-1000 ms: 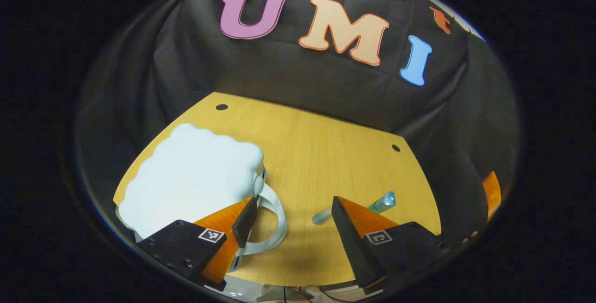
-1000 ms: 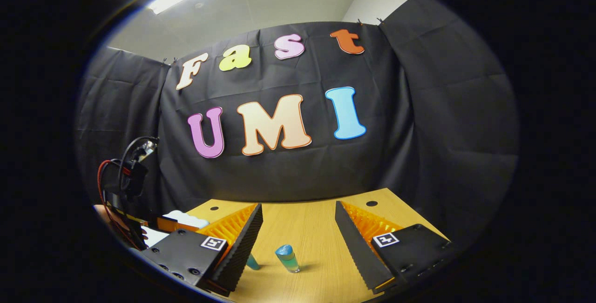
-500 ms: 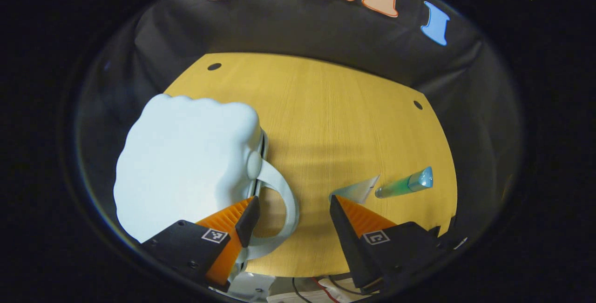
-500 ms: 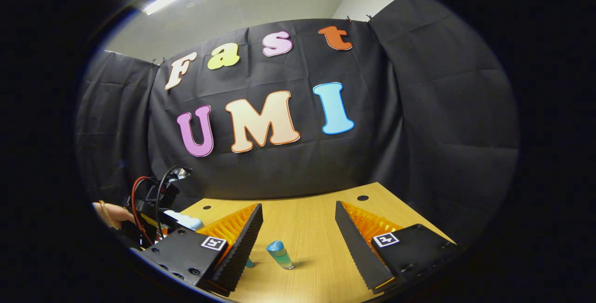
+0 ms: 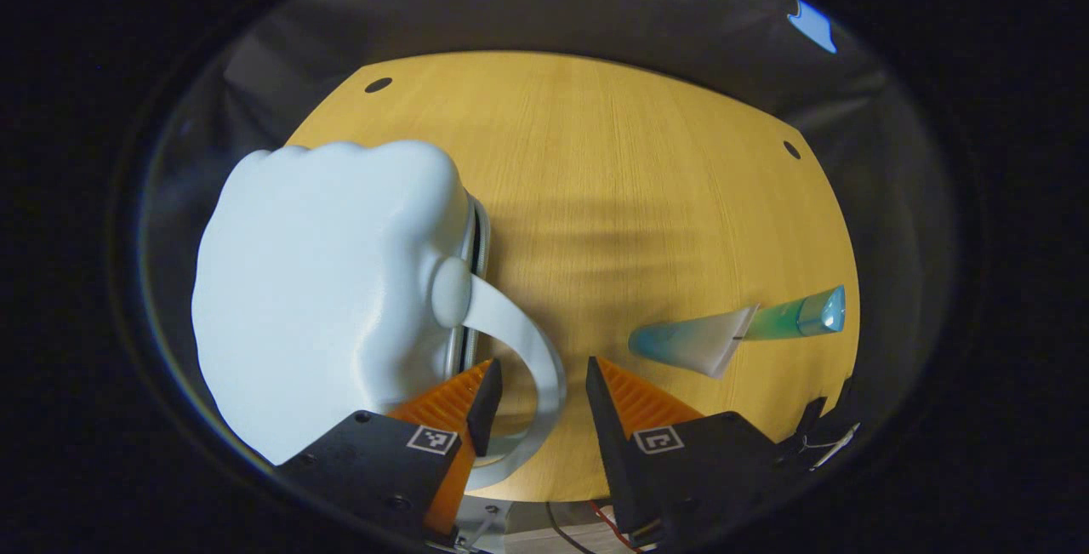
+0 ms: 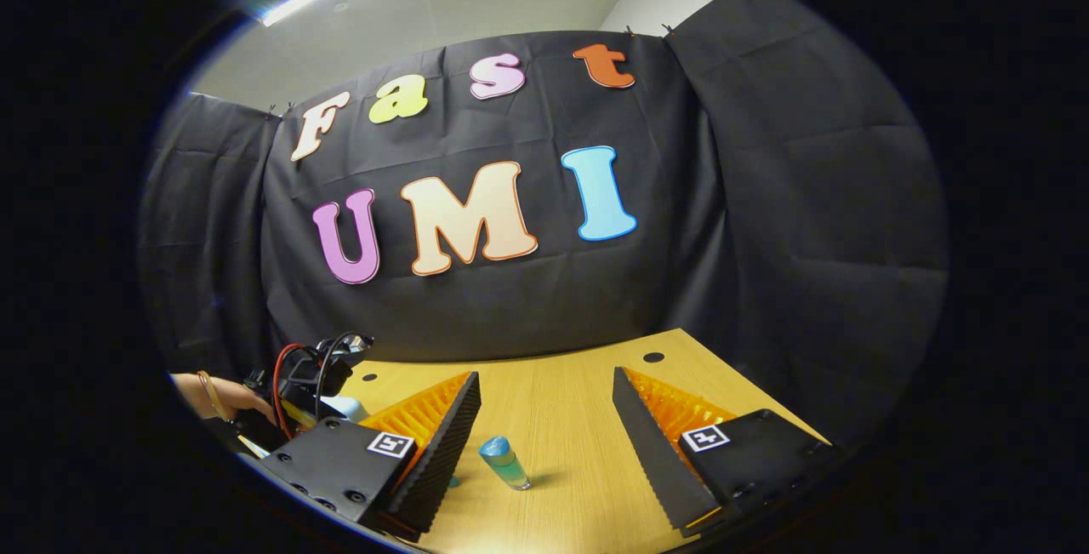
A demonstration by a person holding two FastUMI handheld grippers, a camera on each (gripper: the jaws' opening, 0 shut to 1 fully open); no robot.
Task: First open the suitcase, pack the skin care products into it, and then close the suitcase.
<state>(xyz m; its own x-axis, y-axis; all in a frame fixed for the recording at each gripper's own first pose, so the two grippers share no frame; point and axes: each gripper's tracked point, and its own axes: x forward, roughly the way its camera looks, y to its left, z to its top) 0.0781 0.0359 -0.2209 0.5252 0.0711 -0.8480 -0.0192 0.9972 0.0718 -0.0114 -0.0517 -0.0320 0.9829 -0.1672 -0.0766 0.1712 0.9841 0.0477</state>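
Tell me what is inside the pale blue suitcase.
Nothing inside can be seen. The suitcase lies closed on the wooden table, its shell covering the interior. The two skin care tubes lie outside on the table; the left gripper straddles the suitcase handle.

A: Where is the suitcase (image 5: 332, 299)?

B: In the left gripper view it lies on the table (image 5: 612, 162), at the left side. Its handle (image 5: 527, 367) sticks out to the right and passes between the fingers of the left gripper (image 5: 536, 388), near the front edge.

A: And the tubes?

B: Two tubes lie right of the handle, end to end: the near tube (image 5: 693, 341), then the far tube (image 5: 800, 317). In the right gripper view the right gripper (image 6: 544, 418) is above the table with one tube between its fingers, farther back.
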